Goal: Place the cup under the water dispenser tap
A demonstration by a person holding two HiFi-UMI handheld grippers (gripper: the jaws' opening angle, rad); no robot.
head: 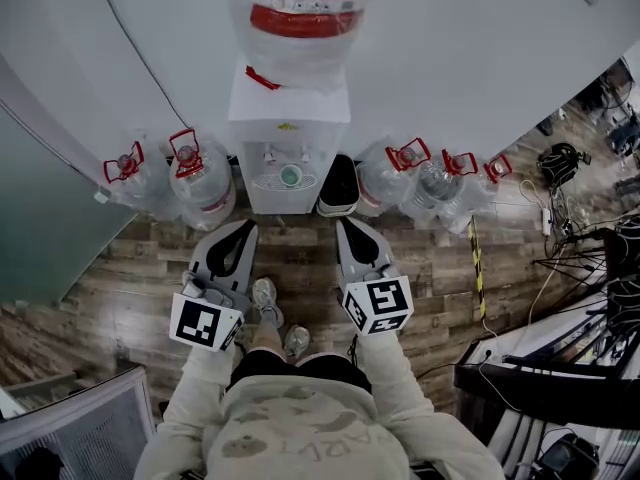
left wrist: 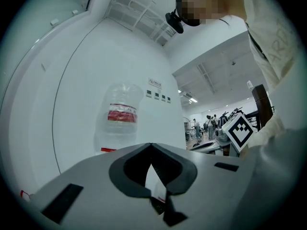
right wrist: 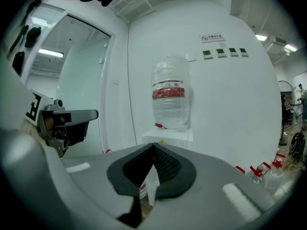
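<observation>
Cup stands on the drip tray of the water dispenser, under its 2 taps, by the far wall. Nearer, the left gripper and right gripper hold their fingers together, empty. Water bottles flank the dispenser left and right.

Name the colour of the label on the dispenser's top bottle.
Red, on the label; right gripper view shows it best.

Right claw: jaws closed together, nothing between them. Water dispenser at 12 o'clock beyond the tips, carrying an inverted bottle with a red label. Left claw at 9 o'clock. Spare bottles, red-handled, at 4 o'clock.
</observation>
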